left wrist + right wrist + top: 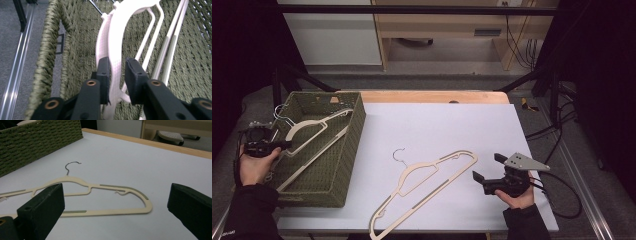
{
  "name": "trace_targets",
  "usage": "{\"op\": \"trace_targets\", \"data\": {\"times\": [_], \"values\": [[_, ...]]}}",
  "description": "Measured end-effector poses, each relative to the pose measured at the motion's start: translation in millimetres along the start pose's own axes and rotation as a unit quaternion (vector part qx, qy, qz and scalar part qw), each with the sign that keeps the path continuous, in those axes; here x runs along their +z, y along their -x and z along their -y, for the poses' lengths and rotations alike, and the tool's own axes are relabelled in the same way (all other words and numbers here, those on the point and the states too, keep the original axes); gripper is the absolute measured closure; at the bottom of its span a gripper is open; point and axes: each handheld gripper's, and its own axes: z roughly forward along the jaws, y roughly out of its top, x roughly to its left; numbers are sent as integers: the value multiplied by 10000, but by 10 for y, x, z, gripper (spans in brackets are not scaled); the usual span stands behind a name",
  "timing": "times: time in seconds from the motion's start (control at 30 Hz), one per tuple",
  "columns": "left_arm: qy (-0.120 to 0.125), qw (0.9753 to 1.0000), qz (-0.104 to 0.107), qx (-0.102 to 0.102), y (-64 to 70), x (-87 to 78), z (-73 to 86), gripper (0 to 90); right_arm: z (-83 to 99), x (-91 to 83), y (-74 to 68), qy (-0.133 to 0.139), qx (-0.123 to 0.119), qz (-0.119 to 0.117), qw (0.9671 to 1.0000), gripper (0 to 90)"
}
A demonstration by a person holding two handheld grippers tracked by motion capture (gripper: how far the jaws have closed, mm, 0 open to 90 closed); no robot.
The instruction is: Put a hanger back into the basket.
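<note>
even overhead light on the table, dark surroundings, slightly soft low-resolution frames.

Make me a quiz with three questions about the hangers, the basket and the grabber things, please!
1. Where does the cream plastic hanger with the metal hook lie?
A. flat on the white table top
B. on the floor
C. on top of the basket

2. What colour is the woven rectangular basket?
A. red
B. olive green
C. blue

3. How do the right gripper's jaws stand?
A. shut on a hanger
B. shut on the basket
C. wide open, holding nothing

Answers:
1. A: the high view shows it lying flat on the white surface, right of the basket.
2. B: its woven walls are olive green in all views.
3. C: the right gripper view shows a broad gap between the jaws, with the hanger lying beyond them. The left gripper, by contrast, has its jaws around a pale hanger in the basket.
</note>
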Motion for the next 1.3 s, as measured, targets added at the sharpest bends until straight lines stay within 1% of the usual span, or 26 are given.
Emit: {"op": "trace_targets", "data": {"times": [0.1, 0.13, 0.2, 0.23, 0.27, 0.3, 0.33, 0.37, 0.43, 0.47, 0.5, 0.57, 0.6, 0.63, 0.67, 0.7, 0.77, 0.8, 0.83, 0.93, 1.0, 1.07, 1.1, 1.2, 1.27, 1.3], "values": [[100, 9999, 100, -60, -3, -61, 5, 684, 2, 5, -2, -10, -8, -2, 10000, 18], [151, 9998, 89, -56, 5, -84, 4, 663, 3, 8, -1, -11, -11, -1, 10000, 18], [334, 9993, 147, -13, 28, -141, -8, 604, 4, 10, -2, -21, -13, 6, 10000, 18], [334, 9993, 147, -13, 28, -141, -8, 578, 5, 11, -2, -26, -8, 5, 10000, 18], [590, 9981, 184, 9, 67, -218, -26, 542, 5, 11, -2, -24, -7, 7, 10000, 18], [590, 9981, 184, 9, 67, -218, -26, 514, 5, 11, -2, -24, -7, 7, 10000, 18], [774, 9965, 298, 22, 100, -269, -39, 514, 4, 10, -2, -18, -4, 5, 10000, 18], [1026, 9939, 393, 100, 172, -347, -56, 451, 1, 4, 1, 0, 6, 4, 10000, 18], [1252, 9903, 561, 198, 270, -436, -74, 399, -4, -3, 6, 15, 12, 19, 10000, 18], [1316, 9890, 647, 187, 334, -483, -74, 372, -6, -6, 8, 22, 26, 18, 10000, 17], [1463, 9860, 719, 350, 384, -517, -88, 349, -9, -9, 11, 38, 28, 14, 10000, 18], [1690, 9807, 856, 489, 514, -596, -97, 308, -11, -16, 16, 46, 39, -2, 10000, 16], [1690, 9807, 856, 489, 514, -596, -97, 292, -13, -16, 16, 55, 51, -3, 10000, 14], [1809, 9774, 960, 528, 576, -635, -98, 280, -15, -15, 15, 67, 77, 10, 9999, 12], [1999, 9705, 1213, 592, 694, -707, -96, 260, -17, -14, 18, 84, 82, 20, 9999, 10], [2110, 9667, 1312, 614, 753, -742, -90, 239, -19, -17, 18, 94, 107, 16, 9999, 9], [2262, 9597, 1494, 739, 863, -807, -76, 208, -23, -20, 19, 122, 152, -2, 9998, 7], [2322, 9569, 1551, 796, 922, -833, -67, 186, -23, -26, 24, 120, 136, -18, 9998, 7], [2390, 9539, 1604, 851, 986, -855, -58, 166, -29, -24, 18, 141, 213, 6, 9997, 7], [2526, 9455, 1800, 995, 1161, -907, -19, 135, -30, -17, 19, 133, 221, 9, 9997, 6], [2566, 9407, 1932, 1091, 1273, -924, 10, 124, -28, -12, 19, 120, 210, 35, 9997, 6], [2587, 9371, 2033, 1164, 1383, -925, 47, 120, -23, -13, 26, 93, 129, -10, 9999, 5], [2585, 9356, 2079, 1208, 1438, -920, 67, 118, -23, -10, 22, 97, 146, -1, 9998, 5], [2528, 9316, 2219, 1377, 1618, -884, 128, 120, -20, -1, 15, 46, 102, -23, 9999, 5], [2486, 9299, 2307, 1426, 1743, -844, 166, 120, -17, 11, 11, 9, 79, 0, 10000, 5], [2466, 9286, 2351, 1473, 1805, -823, 185, 120, -16, 15, 9, -18, 57, -11, 10000, 5]]}}
